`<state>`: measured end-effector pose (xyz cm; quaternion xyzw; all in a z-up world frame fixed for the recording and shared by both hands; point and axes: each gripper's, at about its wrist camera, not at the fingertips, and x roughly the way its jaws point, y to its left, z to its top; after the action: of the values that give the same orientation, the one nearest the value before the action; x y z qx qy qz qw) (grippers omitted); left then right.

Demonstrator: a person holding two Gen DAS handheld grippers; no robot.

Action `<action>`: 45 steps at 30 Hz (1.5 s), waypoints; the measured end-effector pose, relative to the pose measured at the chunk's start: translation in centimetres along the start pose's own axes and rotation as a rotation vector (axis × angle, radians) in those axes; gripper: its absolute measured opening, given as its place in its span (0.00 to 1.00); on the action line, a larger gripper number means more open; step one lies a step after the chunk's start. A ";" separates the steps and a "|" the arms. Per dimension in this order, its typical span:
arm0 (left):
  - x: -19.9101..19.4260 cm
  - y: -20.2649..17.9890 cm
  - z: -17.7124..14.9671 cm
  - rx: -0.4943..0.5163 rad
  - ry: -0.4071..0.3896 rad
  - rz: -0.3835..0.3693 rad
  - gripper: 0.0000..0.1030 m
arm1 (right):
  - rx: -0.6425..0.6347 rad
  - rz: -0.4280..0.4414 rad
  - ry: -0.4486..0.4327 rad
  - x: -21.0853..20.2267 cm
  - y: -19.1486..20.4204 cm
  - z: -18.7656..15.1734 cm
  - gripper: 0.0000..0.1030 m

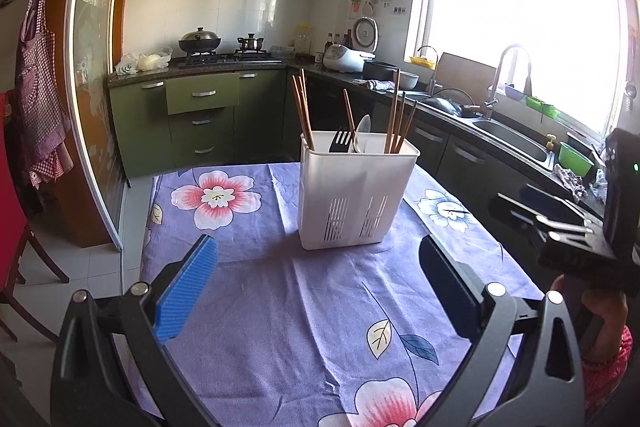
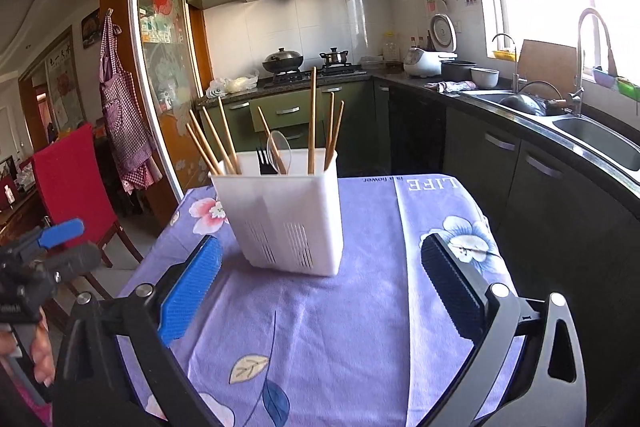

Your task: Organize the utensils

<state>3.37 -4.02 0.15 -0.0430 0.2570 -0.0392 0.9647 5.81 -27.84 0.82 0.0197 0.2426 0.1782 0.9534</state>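
A white plastic utensil holder (image 1: pixel 352 195) stands upright on the purple floral tablecloth (image 1: pixel 288 307). It also shows in the right wrist view (image 2: pixel 284 219). It holds several wooden chopsticks (image 1: pixel 394 115), a black fork (image 1: pixel 340 141) and a pale spoon (image 1: pixel 362 133). My left gripper (image 1: pixel 316 267) is open and empty, a little short of the holder. My right gripper (image 2: pixel 320 275) is open and empty, in front of the holder. The right gripper's body shows at the right edge of the left wrist view (image 1: pixel 588 227); the left one shows at the left edge of the right wrist view (image 2: pixel 44 255).
The table is narrow, with its edges close on both sides. A dark kitchen counter with a sink (image 2: pixel 600 139) runs along the right. A red chair (image 2: pixel 68 179) stands left of the table. A stove with pots (image 2: pixel 304 63) is at the back.
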 end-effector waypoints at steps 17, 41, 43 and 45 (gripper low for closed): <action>-3.9 -1.3 -2.4 0.036 -0.057 0.072 0.93 | -0.055 -0.023 -0.110 -7.6 2.7 -1.8 0.96; -5.0 -0.5 -2.6 0.013 -0.068 0.077 0.93 | -0.066 -0.020 -0.104 -8.3 3.8 -1.3 0.96; -5.0 -0.5 -2.6 0.012 -0.067 0.075 0.93 | -0.067 -0.020 -0.105 -8.4 3.8 -1.3 0.96; -5.0 -0.6 -2.6 0.014 -0.068 0.077 0.93 | -0.066 -0.018 -0.102 -8.2 3.7 -1.3 0.96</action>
<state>-2.30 -4.24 0.48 -0.0276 0.2253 -0.0026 0.9739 -2.77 -27.28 3.86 -0.0047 0.1880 0.1762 0.9662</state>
